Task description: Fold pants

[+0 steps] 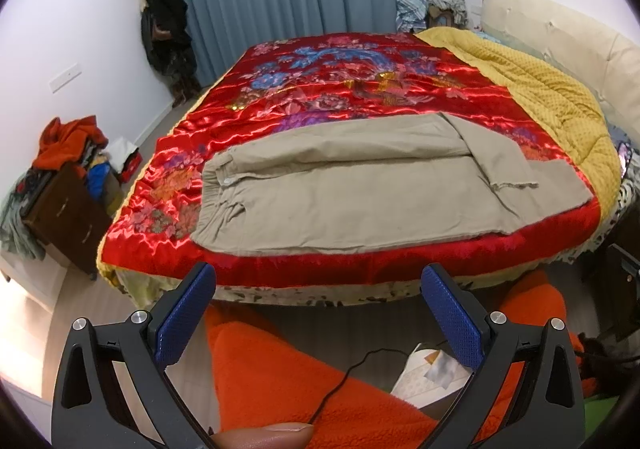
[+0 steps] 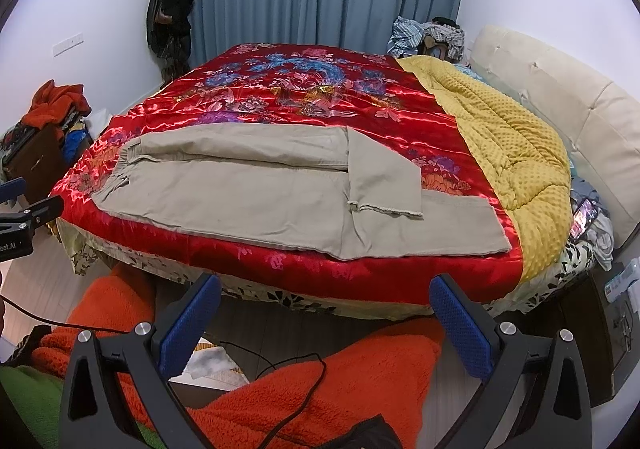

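Note:
Beige pants point(image 1: 352, 189) lie flat along the near edge of a red floral quilt point(image 1: 340, 89), waistband to the left, legs to the right. The far leg's end is folded back across the near leg point(image 1: 496, 165). The pants also show in the right wrist view point(image 2: 256, 197), with the folded leg end point(image 2: 384, 185). My left gripper point(image 1: 318, 285) is open and empty, held in front of the bed's near edge, apart from the pants. My right gripper point(image 2: 326, 297) is open and empty, also short of the bed's near edge.
A yellow blanket point(image 2: 508, 137) is bunched along the bed's right side by a cream headboard point(image 2: 560, 89). A dark cabinet piled with clothes point(image 1: 68, 185) stands left of the bed. Orange fleece point(image 1: 288, 381) and a black cable point(image 2: 296, 381) lie below the grippers.

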Demonstrator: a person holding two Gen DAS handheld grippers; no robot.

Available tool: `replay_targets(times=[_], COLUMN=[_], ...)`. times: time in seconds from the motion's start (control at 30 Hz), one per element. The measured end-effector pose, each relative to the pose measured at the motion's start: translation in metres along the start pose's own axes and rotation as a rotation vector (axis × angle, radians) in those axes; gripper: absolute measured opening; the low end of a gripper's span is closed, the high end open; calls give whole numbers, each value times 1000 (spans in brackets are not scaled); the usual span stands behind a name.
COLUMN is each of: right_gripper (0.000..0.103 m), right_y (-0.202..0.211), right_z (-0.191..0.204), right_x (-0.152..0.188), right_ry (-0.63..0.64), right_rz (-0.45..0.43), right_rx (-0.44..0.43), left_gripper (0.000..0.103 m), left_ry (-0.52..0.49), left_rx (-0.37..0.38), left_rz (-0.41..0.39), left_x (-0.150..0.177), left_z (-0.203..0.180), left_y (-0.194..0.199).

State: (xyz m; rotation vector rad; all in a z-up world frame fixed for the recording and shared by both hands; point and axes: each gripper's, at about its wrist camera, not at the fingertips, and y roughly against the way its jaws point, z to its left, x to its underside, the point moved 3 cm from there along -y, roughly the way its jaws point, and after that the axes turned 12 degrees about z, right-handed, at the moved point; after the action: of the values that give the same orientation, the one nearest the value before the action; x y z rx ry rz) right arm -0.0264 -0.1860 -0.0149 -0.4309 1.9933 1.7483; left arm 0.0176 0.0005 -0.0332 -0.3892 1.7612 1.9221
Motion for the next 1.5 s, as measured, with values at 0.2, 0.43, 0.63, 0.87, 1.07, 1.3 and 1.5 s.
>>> replay_targets(times=[0.2,0.43,0.63,0.87,1.07,1.3,1.5], right_gripper=[103,103,103,103,103,103,103], right_y=[-1,-1,-2,-4,-4,-5,-6], right_z=[1,1,2,4,3,4,4], right_x=[0,0,1,1,1,2,4], right_ry=[3,3,6,6,6,12,10], right_rz=[4,5,9,12,12,11,11], right_rx=[0,0,-1,0,0,3,6], left_gripper=[102,102,102,102,102,102,102], left_ry=[-1,0,-1,-1,-2,6,-6], left_rx=[0,-1,-1,-2,-2,3,7], left_rz=[0,2,3,3,4,0,-1], left_x=[0,-1,-1,-1,-2,4,7], left_z=[1,0,-1,-1,-1,6,4], left_y=[0,0,0,0,0,-3,-3])
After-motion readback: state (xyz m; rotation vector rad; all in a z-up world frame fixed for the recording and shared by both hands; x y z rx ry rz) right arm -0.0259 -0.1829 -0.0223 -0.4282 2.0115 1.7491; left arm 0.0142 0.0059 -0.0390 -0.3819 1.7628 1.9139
